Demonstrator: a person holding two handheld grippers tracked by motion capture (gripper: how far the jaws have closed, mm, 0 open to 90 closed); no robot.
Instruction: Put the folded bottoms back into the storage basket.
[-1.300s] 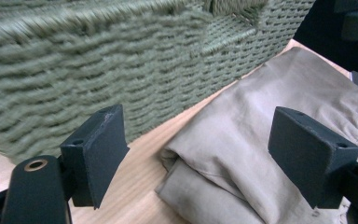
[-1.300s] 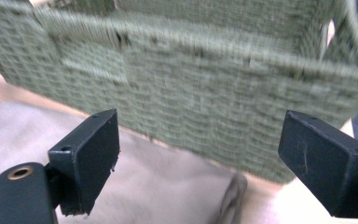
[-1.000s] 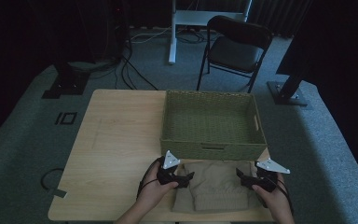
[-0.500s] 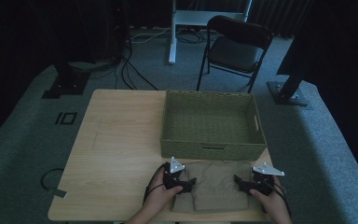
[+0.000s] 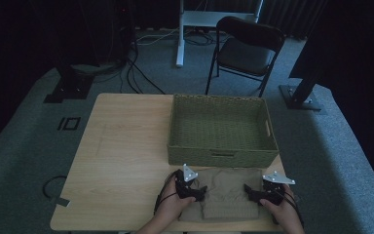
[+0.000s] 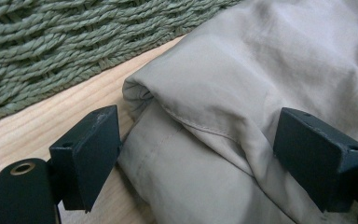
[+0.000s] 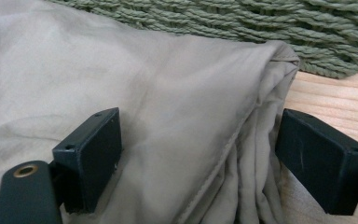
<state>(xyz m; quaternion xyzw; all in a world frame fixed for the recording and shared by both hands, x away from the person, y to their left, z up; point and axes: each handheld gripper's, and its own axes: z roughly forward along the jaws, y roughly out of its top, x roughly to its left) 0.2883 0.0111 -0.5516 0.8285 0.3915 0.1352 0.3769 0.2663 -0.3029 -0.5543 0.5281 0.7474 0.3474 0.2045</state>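
Observation:
A folded beige cloth (image 5: 229, 195) lies on the wooden table (image 5: 121, 161) between the basket and the front edge. My left gripper (image 5: 202, 191) is at the cloth's left edge. In the left gripper view its jaws stand wide around a rolled fold of the cloth (image 6: 214, 93); they have just been opening a little, and the left pad (image 6: 88, 154) rests beside the fabric. My right gripper (image 5: 249, 190) is at the cloth's right edge. In the right gripper view it is open, straddling the cloth's (image 7: 168, 93) folded corner, with its right pad (image 7: 321, 158) over bare wood.
A green woven basket (image 5: 221, 156) stands just behind the cloth, its wall close to both grippers (image 6: 51, 46) (image 7: 261, 28). Bare tabletop stretches to the left. On the floor behind the table stands a black folding chair (image 5: 246, 48).
My left gripper has come down and a little to the right onto the cloth's left edge. The right gripper has barely shifted.

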